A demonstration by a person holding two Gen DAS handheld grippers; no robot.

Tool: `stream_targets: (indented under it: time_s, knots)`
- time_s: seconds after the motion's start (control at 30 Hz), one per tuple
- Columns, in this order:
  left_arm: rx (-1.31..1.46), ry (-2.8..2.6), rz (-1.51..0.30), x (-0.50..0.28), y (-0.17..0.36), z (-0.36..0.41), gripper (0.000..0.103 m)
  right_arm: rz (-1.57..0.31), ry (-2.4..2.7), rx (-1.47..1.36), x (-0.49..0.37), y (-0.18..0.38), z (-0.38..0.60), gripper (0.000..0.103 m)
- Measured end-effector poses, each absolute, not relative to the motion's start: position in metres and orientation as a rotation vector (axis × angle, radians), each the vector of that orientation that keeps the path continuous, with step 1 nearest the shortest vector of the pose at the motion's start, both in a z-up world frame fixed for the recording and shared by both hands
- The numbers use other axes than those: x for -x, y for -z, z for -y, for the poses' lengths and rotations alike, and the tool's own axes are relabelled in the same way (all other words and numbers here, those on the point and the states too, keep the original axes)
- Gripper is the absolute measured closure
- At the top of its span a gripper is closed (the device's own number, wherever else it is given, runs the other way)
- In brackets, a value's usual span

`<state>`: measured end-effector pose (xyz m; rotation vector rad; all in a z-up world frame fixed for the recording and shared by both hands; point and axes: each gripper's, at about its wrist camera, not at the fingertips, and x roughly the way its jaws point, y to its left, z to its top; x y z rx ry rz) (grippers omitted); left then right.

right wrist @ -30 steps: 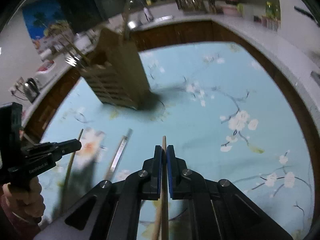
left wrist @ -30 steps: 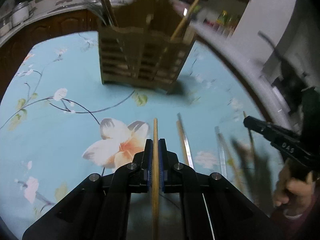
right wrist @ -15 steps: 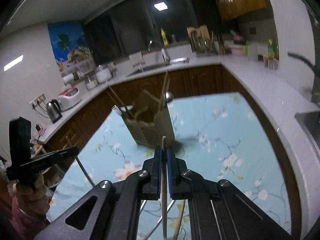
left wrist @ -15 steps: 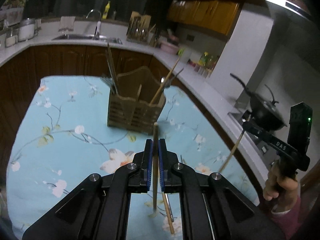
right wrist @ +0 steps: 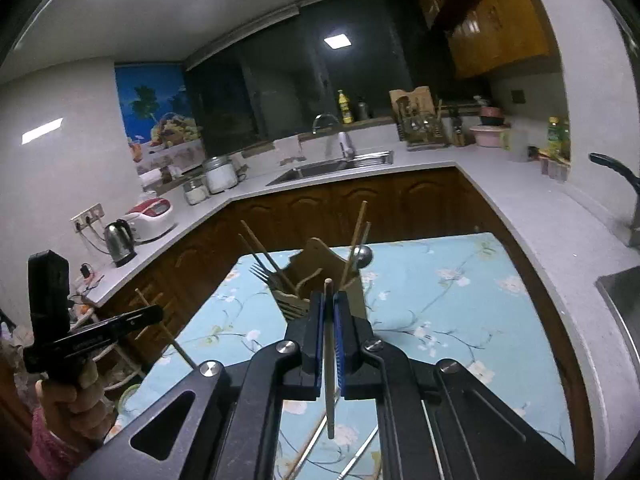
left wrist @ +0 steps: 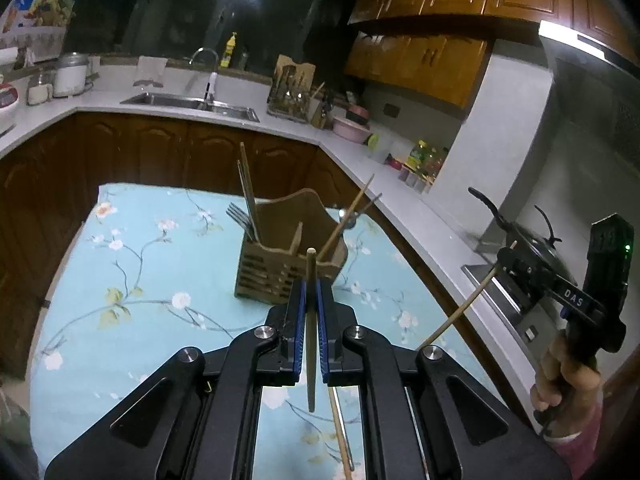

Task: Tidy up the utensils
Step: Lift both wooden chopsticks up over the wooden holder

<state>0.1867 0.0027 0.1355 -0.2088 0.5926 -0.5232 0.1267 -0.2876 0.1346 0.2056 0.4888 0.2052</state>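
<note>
step: carry phase. Each gripper has one chopstick up off the table; my read is both go into the wooden holder (left wrist: 290, 256) next.
target: the holder stands upright on the floral tablecloth (left wrist: 132, 280), ahead of both grippers. Its left compartment holds forks (left wrist: 239, 216) and thin sticks, the right one a wooden chopstick (left wrist: 349, 213) and what looks like a spoon. Sort by type, so wood goes right.
left gripper (left wrist: 311, 304): blue pads pinched nearly together on a wooden chopstick (left wrist: 310, 344). The stick runs along the fingers, with a blunt end just past the tips and a tapered end hanging back under the body.
right gripper (right wrist: 329, 320): same narrow pinch on its own chopstick (right wrist: 329, 392), which looks greyer here; material unclear. Seen from the left camera, it slants down out of the jaws.
how to do it well: move one gripper at a time to avoid a clash over the holder. Tilt until the stick is near vertical, bring the low end over the chosen slot, lower past the rim, then release. Watch the leaning chopstick already there.
risk: the pinch is off-centre on a long thin stick, so it can pivot. Move slowly and don't loosen early.
still on table: more loose sticks (right wrist: 308, 452) lie below the grippers, count unclear.
</note>
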Motion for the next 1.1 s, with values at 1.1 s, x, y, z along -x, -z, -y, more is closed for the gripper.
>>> stream_targets:
  time_s: [1.1]
  knots:
    - [0.303,0.319,-0.423,-0.364,-0.163,0.020,0.098,-0.264,-0.115,-0.199,-0.266,-0.162,0.268,0.098]
